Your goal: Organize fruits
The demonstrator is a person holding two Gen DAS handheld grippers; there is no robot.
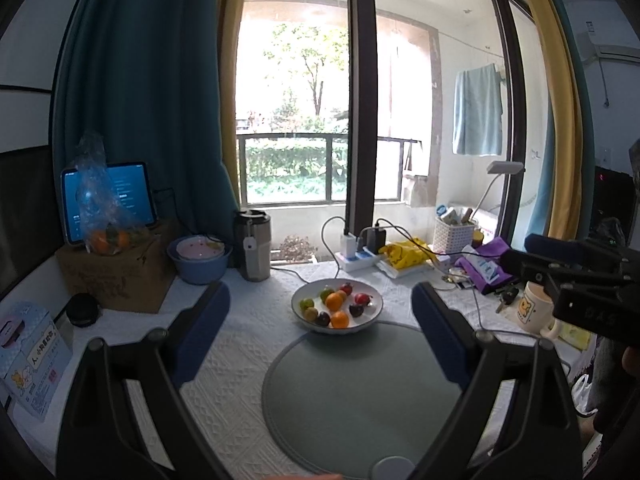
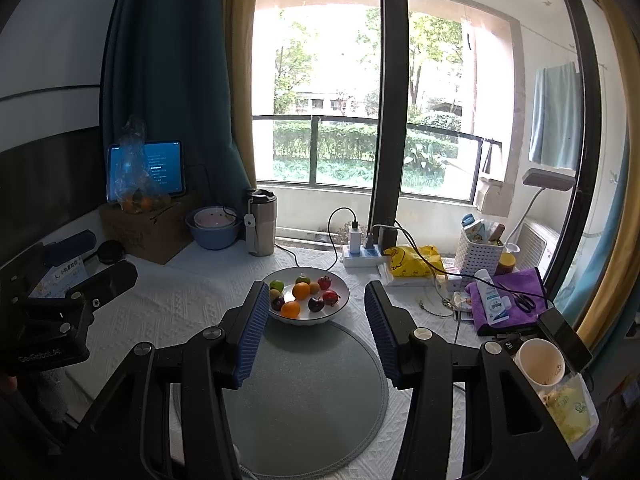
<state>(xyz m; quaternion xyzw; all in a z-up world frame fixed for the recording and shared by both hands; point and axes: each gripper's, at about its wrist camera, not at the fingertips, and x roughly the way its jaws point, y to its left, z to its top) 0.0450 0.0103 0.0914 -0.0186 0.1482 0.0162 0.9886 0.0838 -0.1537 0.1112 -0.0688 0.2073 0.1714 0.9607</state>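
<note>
Here the left claw (image 1: 320,312) hovers above the tabletop (image 1: 224,344), its blue-padded fingers (image 1: 200,332) spread wide and holding nothing. The right claw (image 2: 314,320) hangs the same way — fingers (image 2: 252,332) parted, nothing between them. Under both lies a round grey-green mat (image 1: 360,396), and at its 12 o'clock edge sits the white bowl (image 2: 342,300), resting partly on the mat.

The fruits are all in that bowl: two oranges (image 2: 301,290), one central and one at 6 o'clock (image 2: 290,309), green ones (image 2: 276,286) at 10 o'clock, red ones (image 2: 330,297) toward 3 o'clock, and a dark one (image 2: 316,304) beside them.

Beyond the bowl, at 12 o'clock, a power strip (image 2: 362,258) carries plugged chargers; at 11 o'clock stands a steel tumbler (image 2: 261,224), then a blue basin (image 2: 212,236). Farther at 10 o'clock a cardboard box (image 2: 150,232) bears a plastic bag of oranges (image 2: 138,196) — a lit tablet (image 2: 160,172) stands behind it.
</note>
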